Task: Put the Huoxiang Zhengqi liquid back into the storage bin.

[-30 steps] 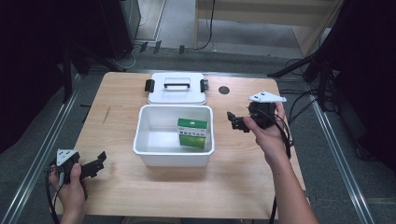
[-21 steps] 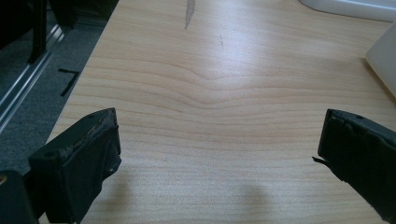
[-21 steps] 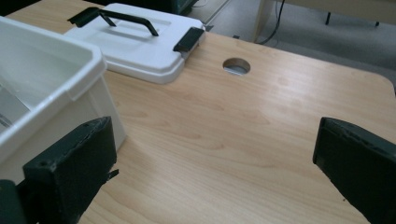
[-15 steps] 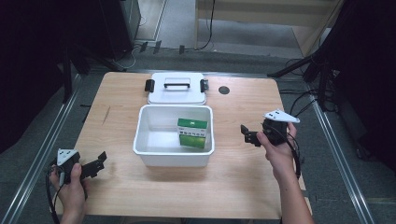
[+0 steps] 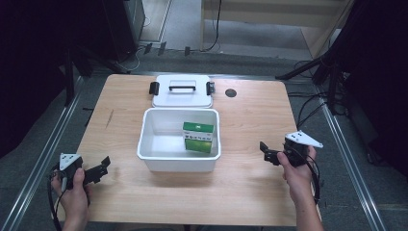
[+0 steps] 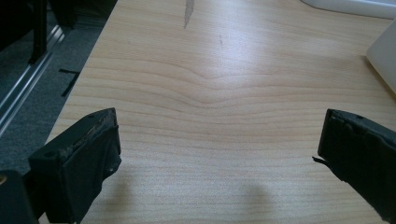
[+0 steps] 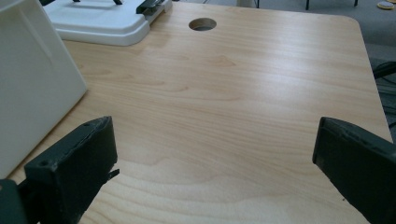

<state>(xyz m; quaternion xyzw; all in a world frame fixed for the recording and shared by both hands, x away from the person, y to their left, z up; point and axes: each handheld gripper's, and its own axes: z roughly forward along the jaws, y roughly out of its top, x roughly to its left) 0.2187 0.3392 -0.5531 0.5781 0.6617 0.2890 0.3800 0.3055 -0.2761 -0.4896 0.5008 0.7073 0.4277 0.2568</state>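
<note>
A white plastic bin (image 5: pixel 155 155) stands in the middle of the wooden table with a green box (image 5: pixel 198 136) standing inside it at the right. Its white lid (image 5: pixel 183 96) with a black handle lies flat just behind it. My left gripper (image 5: pixel 101 168) rests open at the table's front left, nothing between its jaws (image 6: pixel 219 154). To the right of the bin my right gripper (image 5: pixel 266 152) is held open low over bare wood (image 7: pixel 215 163), its jaws empty. The bin's wall (image 7: pixel 28 93) and the lid (image 7: pixel 102 21) appear in the right gripper view.
A round cable hole (image 5: pixel 231 93) sits in the table near the back right, also seen as the hole (image 7: pixel 202 24) in the right gripper view. Metal rails run along both table sides. Cables trail off the right edge.
My right gripper has moved back from beside the bin's upper right toward the table's front right and lowered. The left gripper has stayed put.
</note>
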